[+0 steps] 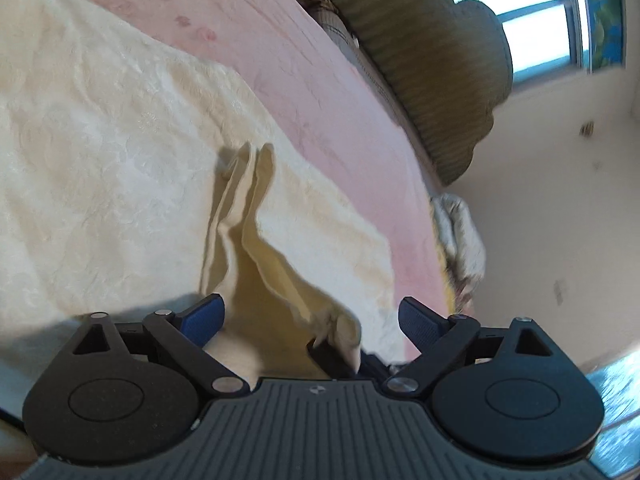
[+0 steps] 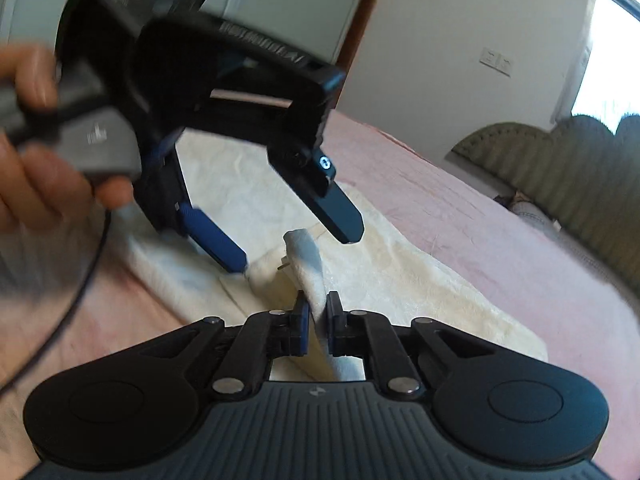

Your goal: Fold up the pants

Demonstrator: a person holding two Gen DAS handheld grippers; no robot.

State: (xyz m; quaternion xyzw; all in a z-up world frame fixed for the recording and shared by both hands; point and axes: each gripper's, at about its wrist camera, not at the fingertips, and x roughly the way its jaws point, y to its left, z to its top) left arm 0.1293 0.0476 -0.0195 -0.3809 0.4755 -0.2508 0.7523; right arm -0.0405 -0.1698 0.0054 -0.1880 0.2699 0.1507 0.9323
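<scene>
The cream pants (image 1: 120, 160) are spread on the pink bed (image 1: 320, 92), and a raised ridge of their fabric is clenched by the right claw (image 2: 317, 320), its two pads closed on the cloth so that a peak stands up just ahead of them. That corner appears to be held lifted so that the layer can be carried over the rest of the garment, which would make this the start of a fold, though that is judged only from the pose. The left claw (image 1: 310, 316) is spread wide and grips nothing; in the right wrist view its fingers are seen straddling the same raised fold from above, one blue finger (image 2: 216, 240) close to or touching the fabric beside the peak, the other apart from it. It seems to be placed there to take a second hold near the first. The person's hand (image 2: 44, 152) is seen on the left claw's handle. The near edge of the pants lies close to the bed's edge by the white wall, whereas open pink bed is left beyond the garment toward the green headboard (image 2: 560, 184), so room for laying cloth is found there.
</scene>
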